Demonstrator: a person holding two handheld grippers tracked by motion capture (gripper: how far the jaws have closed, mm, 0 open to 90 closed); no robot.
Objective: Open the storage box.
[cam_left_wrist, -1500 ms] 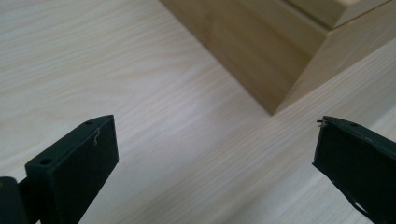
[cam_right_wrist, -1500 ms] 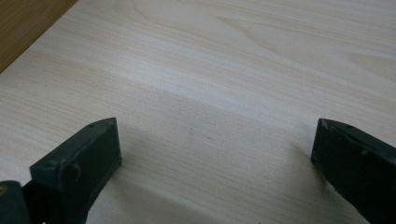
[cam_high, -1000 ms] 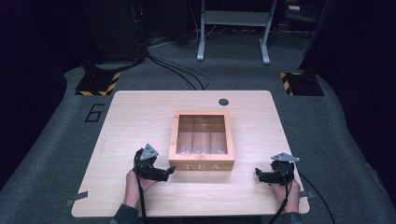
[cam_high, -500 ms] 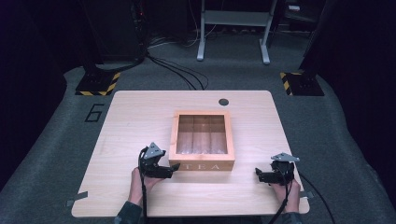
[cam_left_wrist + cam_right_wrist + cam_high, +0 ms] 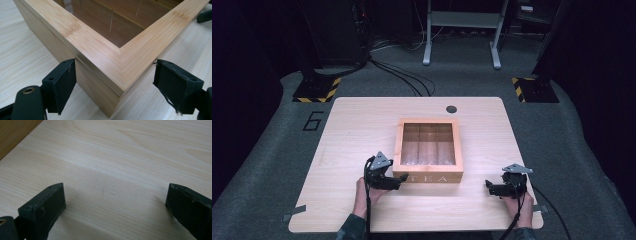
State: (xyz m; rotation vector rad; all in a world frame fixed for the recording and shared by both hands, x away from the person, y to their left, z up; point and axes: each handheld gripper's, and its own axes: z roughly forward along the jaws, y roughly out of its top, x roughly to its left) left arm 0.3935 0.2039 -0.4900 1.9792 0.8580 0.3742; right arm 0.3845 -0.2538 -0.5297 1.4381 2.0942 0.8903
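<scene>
At frame centre on the surface point(image 5: 362, 130), the tea box point(image 5: 428, 150) has its near-left corner between the left gripper point(image 5: 115, 82), jaws just closing, not yet gripping (right gripper point(image 5: 492, 189) idle, apart); next, pinch squarely.

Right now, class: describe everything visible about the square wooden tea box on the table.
The square light-wooden tea box sits flat near the middle of the pale wooden table. Its closed lid has a bamboo-like frame around a clear window showing dividers inside; "TEA" marks the front. The left gripper straddles its near-left corner; its jaws have just been closing, one pad touching.
</scene>
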